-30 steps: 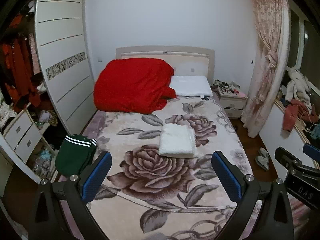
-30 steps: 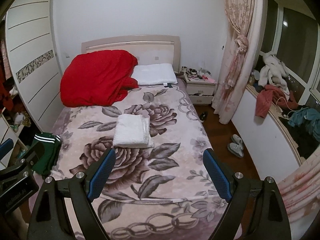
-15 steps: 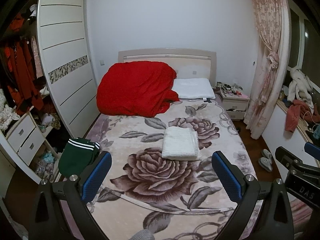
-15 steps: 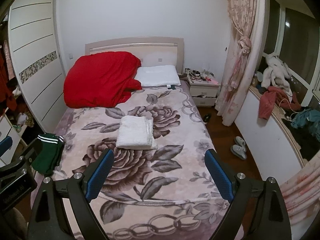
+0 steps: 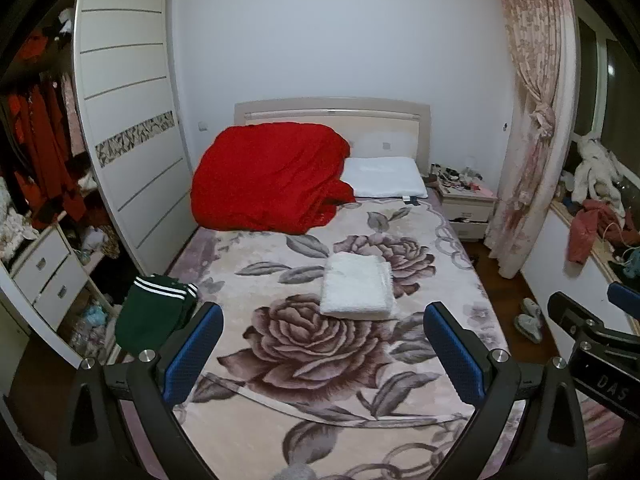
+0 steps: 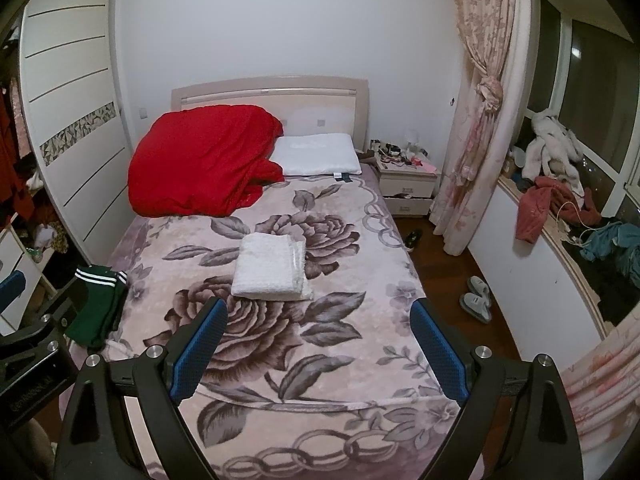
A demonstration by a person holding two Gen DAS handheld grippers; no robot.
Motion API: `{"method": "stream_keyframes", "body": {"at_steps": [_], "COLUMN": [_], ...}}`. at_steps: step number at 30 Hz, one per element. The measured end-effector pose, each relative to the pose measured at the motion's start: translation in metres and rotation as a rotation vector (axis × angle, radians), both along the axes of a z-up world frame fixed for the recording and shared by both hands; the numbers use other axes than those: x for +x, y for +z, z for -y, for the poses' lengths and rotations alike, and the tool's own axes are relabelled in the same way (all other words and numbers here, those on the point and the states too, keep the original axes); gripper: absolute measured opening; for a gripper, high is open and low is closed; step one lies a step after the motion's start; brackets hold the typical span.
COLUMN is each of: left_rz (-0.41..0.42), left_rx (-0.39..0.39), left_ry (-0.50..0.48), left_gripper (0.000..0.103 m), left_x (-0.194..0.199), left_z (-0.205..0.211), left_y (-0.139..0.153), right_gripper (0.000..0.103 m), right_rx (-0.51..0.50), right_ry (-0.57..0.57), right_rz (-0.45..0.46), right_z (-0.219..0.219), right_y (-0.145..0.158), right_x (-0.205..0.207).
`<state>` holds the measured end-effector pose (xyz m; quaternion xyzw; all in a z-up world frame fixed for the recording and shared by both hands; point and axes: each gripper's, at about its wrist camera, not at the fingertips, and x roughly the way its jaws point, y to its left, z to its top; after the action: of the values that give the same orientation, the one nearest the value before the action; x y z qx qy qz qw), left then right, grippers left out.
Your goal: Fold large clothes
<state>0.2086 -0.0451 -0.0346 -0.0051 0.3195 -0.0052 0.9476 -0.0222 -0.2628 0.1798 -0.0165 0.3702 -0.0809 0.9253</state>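
Two black grippers with blue pads, the left gripper [image 5: 322,346] and right gripper [image 6: 318,344], are held spread wide and empty above the rose-patterned blanket [image 5: 320,360]. Farther on, a folded white fluffy garment [image 6: 272,266] lies mid-bed; a green striped garment [image 5: 154,312] is draped at the left edge.

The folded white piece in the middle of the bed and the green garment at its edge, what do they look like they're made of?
Folded white piece: looks like thick plush or terry, matte; its surface is nubbly and the stacked layers are bulky. Could be fleece.

Green garment: probably a smooth knit sportswear fabric with a slight sheen, judging by the flat surface and white stripes. The exact fibre cannot be told.
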Motion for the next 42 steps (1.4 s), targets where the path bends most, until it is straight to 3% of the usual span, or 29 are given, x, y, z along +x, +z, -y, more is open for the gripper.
{"method": "stream_keyframes", "body": {"at_steps": [42], "left_rz": [0.024], "left_rx": [0.029], "left_ry": [0.009], "left_gripper": [0.102], "left_x": [-0.003], "left_z": [-0.003], "left_y": [0.011], "right_gripper": [0.095], "right_rx": [-0.004], "right_ry": [-0.004], "right_rz": [0.016], "right_z": [-0.001], "right_y": [0.005], "right_x": [-0.004]}}
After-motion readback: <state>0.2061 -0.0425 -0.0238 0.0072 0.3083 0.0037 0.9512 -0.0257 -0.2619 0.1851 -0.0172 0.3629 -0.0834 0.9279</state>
